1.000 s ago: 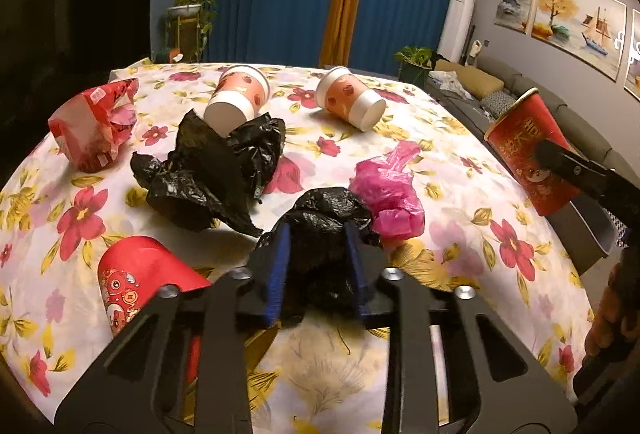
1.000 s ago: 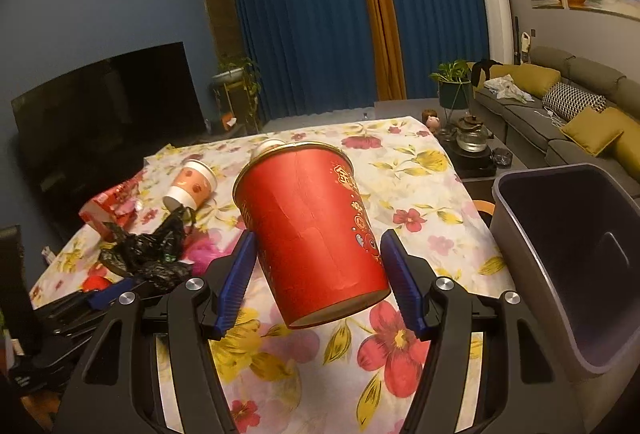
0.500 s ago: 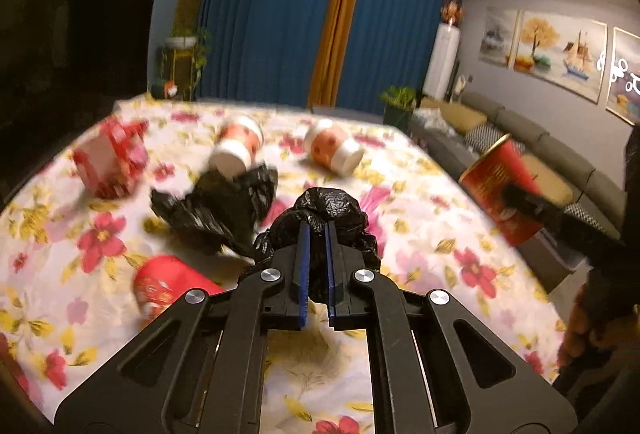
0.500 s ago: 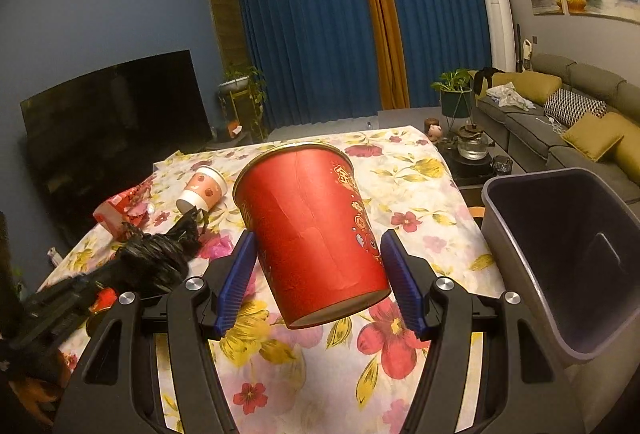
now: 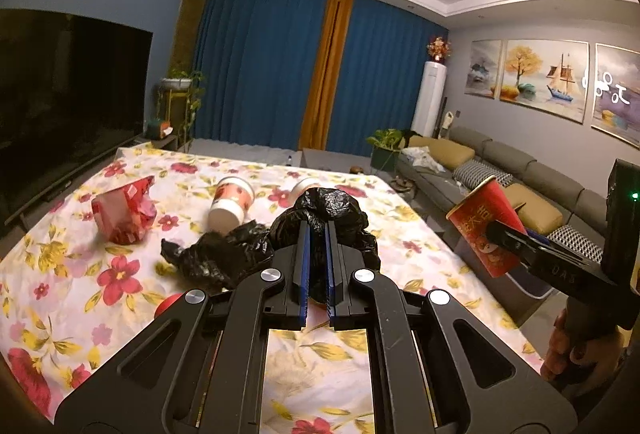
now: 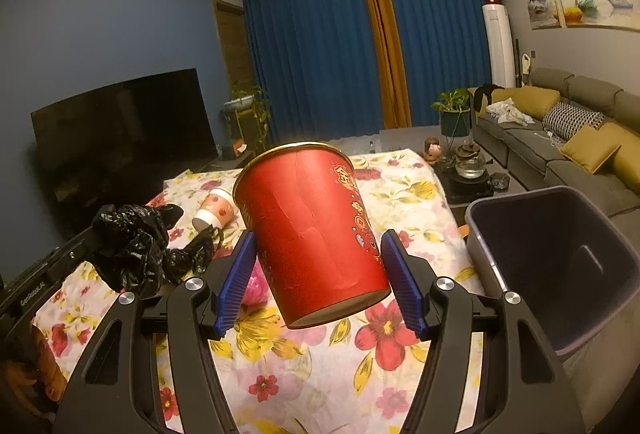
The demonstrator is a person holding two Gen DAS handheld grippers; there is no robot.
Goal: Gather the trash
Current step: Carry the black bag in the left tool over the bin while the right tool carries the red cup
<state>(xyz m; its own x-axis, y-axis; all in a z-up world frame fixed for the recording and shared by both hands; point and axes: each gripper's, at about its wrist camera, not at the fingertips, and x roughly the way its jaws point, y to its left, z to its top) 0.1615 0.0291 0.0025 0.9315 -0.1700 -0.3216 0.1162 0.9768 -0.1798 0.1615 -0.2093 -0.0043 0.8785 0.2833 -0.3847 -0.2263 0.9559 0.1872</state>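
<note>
Left gripper (image 5: 316, 234): jaws, wide a second earlier, had clamped the crumpled black plastic bag (image 5: 328, 212), lifted off the floral tablecloth (image 5: 120, 274).
Right gripper (image 6: 318, 274): held the big red paper cup (image 6: 310, 234) as before, beside the grey plastic bin (image 6: 560, 258).

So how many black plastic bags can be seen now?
2: the first bag is pinched in the left gripper; the second bag lies on the table beside it. Others may be hidden.
</note>
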